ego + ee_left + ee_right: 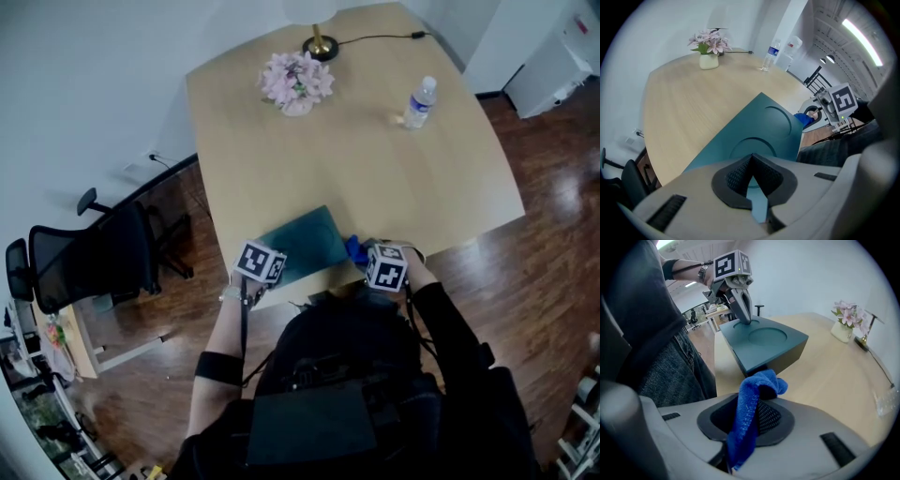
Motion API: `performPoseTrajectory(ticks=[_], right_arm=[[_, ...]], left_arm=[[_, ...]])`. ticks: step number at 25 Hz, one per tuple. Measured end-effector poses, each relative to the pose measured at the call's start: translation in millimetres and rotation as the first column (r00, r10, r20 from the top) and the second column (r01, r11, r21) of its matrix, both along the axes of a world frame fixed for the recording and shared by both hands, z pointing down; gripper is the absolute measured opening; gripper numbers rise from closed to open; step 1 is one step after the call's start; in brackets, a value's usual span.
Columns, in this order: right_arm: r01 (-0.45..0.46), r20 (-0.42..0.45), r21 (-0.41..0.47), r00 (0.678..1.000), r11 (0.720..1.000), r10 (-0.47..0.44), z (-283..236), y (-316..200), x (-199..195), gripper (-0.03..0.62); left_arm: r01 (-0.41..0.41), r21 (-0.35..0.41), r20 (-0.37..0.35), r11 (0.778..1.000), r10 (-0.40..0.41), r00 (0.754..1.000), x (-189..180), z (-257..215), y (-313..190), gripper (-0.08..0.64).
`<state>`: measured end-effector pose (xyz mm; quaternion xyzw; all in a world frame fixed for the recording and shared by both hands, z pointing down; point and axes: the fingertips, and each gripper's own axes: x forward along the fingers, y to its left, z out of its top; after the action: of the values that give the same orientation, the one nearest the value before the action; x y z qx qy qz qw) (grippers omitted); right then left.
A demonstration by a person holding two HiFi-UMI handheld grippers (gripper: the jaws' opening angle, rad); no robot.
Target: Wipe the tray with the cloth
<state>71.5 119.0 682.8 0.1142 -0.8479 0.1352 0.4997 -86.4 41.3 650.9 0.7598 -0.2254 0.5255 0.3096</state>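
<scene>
Tray (305, 239) flat at the near edge of the table (375, 159) — long axis slanting along that edge.
Left gripper (750, 159) clamped on the tray's end; right gripper (757, 404) pinching the blue cloth (759, 383) — at the same table edge.

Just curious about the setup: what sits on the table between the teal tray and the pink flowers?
Nothing; the head view shows only bare wooden table between the tray and the flowers. The left gripper view agrees.
</scene>
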Motion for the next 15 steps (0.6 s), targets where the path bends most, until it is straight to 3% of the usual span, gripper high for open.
performPoseTrajectory(ticks=[15], right_arm=[[-0.104, 0.07, -0.053, 0.992, 0.993, 0.107, -17.1, 54.2, -22.6, 0.098]], left_arm=[[-0.061, 0.051, -0.055, 0.997, 0.064, 0.996, 7.3, -0.2, -1.1, 0.003]])
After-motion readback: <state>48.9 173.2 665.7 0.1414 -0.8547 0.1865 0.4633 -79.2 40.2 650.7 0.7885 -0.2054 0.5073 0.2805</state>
